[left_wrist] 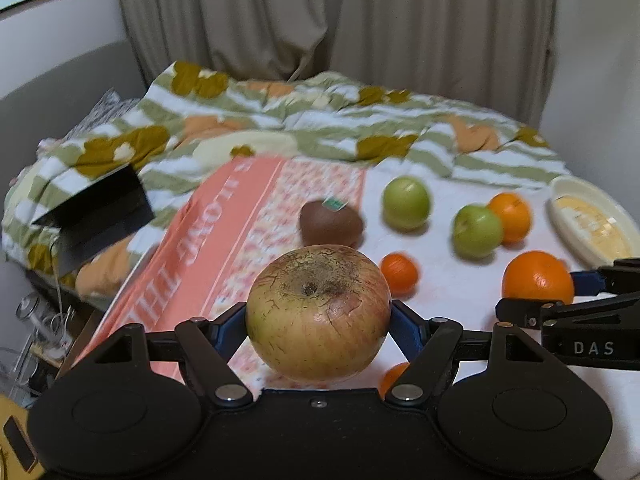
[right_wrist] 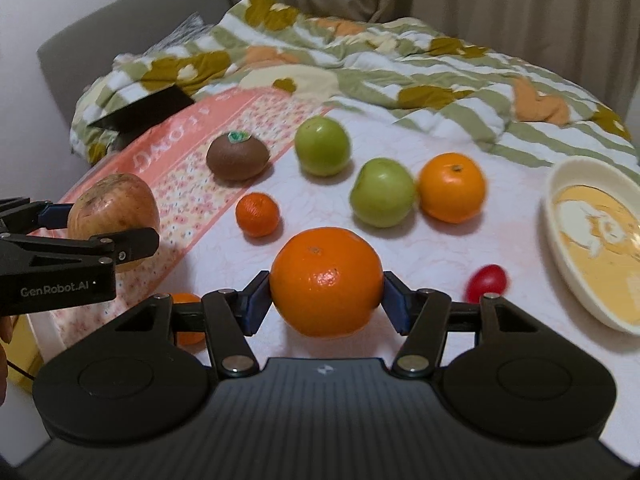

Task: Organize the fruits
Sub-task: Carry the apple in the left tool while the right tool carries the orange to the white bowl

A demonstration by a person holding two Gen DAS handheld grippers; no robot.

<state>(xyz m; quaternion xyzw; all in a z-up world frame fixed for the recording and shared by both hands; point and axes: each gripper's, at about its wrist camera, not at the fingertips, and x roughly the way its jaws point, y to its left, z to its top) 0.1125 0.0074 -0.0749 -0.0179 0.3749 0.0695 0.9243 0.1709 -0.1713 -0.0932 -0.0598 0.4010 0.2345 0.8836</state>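
My left gripper (left_wrist: 318, 320) is shut on a yellowish-red apple (left_wrist: 318, 312), lifted off the white bed cover; the same apple (right_wrist: 114, 208) shows at the left of the right wrist view. A large orange (right_wrist: 326, 282) is clamped between the blue pads of my right gripper (right_wrist: 326, 292), also raised. On the cover behind lie a kiwi (right_wrist: 237, 158), two green apples (right_wrist: 322, 146) (right_wrist: 382, 193), another orange (right_wrist: 451, 187), a small mandarin (right_wrist: 257, 215) and a red tomato (right_wrist: 487, 283). A cream oval dish (right_wrist: 580, 168) sits at the right.
A pink printed cloth (left_wrist: 224, 220) covers the left part of the bed, and a rumpled flowered blanket (left_wrist: 360, 128) lies behind. A black box (left_wrist: 100, 212) rests at the left edge. Another small orange (right_wrist: 186, 320) lies under my right gripper's left finger. Curtains hang at the back.
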